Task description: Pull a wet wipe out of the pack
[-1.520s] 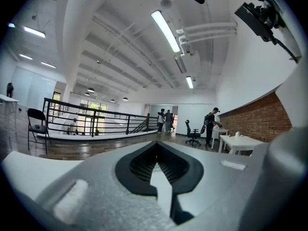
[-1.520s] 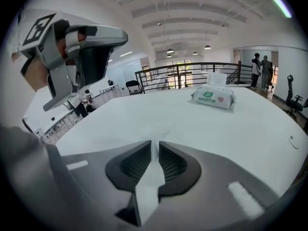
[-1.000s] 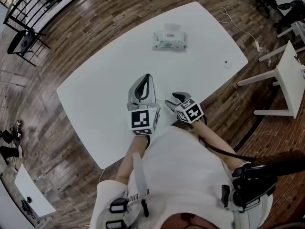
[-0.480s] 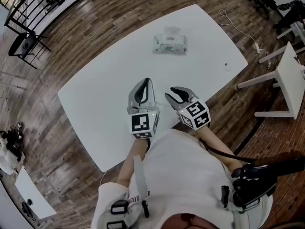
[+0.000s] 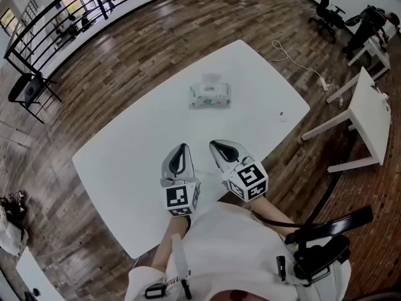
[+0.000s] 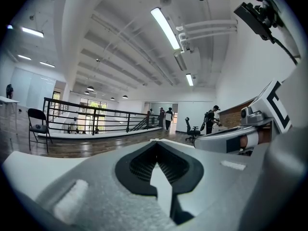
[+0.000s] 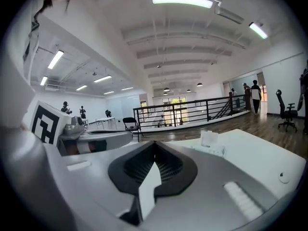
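The wet wipe pack (image 5: 210, 95) lies flat on the far half of the white table (image 5: 125, 149), a white wipe tab standing up from its top; it also shows small in the right gripper view as the pack (image 7: 210, 145). Both grippers hover side by side above the near table edge, well short of the pack. My left gripper (image 5: 179, 151) is shut with nothing in it, and its tips meet in its own view (image 6: 156, 143). My right gripper (image 5: 215, 146) is shut and empty too, its tips together (image 7: 155, 142).
A small round white object (image 5: 283, 114) lies near the table's right edge. A white cable (image 5: 294, 58) runs off the far right corner to the wooden floor. A white side table (image 5: 369, 118) stands to the right, a black chair (image 5: 28, 89) at far left.
The right gripper has risen from the table edge and its jaws have closed from wide open. The head camera has shifted, so the pack sits lower in the view. The left gripper stayed put.
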`<state>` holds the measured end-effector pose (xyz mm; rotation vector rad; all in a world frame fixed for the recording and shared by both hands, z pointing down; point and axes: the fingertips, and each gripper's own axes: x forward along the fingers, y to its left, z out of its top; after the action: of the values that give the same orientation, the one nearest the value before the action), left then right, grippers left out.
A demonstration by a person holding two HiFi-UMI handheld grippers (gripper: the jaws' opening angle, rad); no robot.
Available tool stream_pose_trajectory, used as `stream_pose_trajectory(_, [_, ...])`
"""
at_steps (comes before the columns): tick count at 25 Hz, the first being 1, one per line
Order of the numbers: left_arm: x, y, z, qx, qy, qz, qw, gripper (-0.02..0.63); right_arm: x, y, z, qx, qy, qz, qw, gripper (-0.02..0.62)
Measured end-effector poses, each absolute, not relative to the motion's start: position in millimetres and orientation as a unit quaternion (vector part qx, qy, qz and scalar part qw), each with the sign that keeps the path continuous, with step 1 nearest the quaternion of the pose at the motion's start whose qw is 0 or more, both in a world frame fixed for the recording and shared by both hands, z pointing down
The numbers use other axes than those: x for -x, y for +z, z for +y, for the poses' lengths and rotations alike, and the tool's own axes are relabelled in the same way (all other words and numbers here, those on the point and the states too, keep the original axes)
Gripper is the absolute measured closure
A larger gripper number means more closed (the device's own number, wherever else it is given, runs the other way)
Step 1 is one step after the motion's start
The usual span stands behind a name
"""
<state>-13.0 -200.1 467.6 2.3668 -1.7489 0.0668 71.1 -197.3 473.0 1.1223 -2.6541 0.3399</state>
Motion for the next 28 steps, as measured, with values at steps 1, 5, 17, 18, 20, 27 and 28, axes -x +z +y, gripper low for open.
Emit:
stream_pose_trajectory(1, [12.4,467.2,-199.9,-0.8,0.022,-0.591,0.098,0.604,-70.8,474.2,-196.1,-0.383,0.12,-0.908,0.119,0.592])
stream_pose_trajectory(5, [10.3,466.6,-199.8,-0.801,0.021,-0.59,0.097,0.604,-71.1,477.4,-194.6,-0.386,0.124,-0.906,0.12,0.592])
stream_pose_trajectory(17, [7.1,471.2,-196.6,-0.802,0.026,-0.588,0.101,0.604,-77.8,483.6,-194.1,-0.399,0.122,-0.9,0.128,0.592])
stream_pose_trajectory(18, [6.9,472.0,-195.8,-0.802,0.027,-0.588,0.101,0.604,-78.2,483.9,-193.8,-0.399,0.122,-0.9,0.128,0.592])
stream_pose_trajectory(20, [6.5,471.6,-196.0,-0.803,0.028,-0.587,0.1,0.604,-79.3,483.1,-194.5,-0.399,0.121,-0.9,0.127,0.592])
stream_pose_trajectory(27, [7.1,467.1,-201.0,-0.804,0.026,-0.586,0.093,0.604,-77.7,481.3,-199.0,-0.397,0.122,-0.901,0.126,0.592])
stream_pose_trajectory(28, [7.6,467.6,-200.0,-0.804,0.028,-0.586,0.095,0.604,-77.1,482.1,-197.7,-0.397,0.124,-0.901,0.126,0.592])
